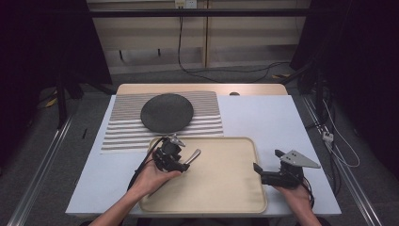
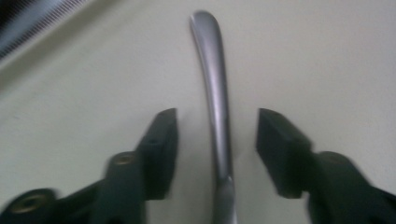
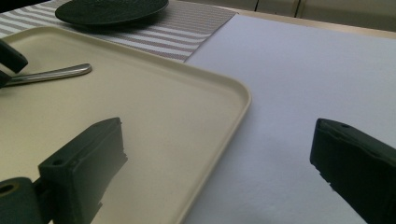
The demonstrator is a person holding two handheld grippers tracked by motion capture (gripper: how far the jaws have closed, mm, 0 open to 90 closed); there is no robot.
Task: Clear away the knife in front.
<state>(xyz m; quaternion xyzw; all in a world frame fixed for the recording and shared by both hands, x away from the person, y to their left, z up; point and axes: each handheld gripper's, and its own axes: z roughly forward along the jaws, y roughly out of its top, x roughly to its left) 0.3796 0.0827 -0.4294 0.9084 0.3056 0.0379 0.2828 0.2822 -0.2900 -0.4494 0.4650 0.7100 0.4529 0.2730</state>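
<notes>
The person's left hand (image 1: 151,179) angles the left gripper (image 1: 176,160) down over the beige plastic tray (image 1: 226,188), jaws apart astride the untouched silver metal utensil handle (image 2: 215,93) lying on it. Right, the right gripper (image 1: 268,165) rests level, jaws wide, straddling the tray's rim; its view adds the dark round plate (image 3: 112,10) on the striped placemat (image 3: 187,28).

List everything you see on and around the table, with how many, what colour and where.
tray: one, cream, near middle of the table.
utensil handle: one, silver metal, lying on the tray between the left tongs' open jaws, untouched by them.
plate: one, dark grey, on the placemat.
placemat: one, grey-and-white striped, far left of the table.
table cover: one, white, under everything.
left tongs: one, black, over the tray's left part.
right tongs: one, black, open at the tray's right edge.
</notes>
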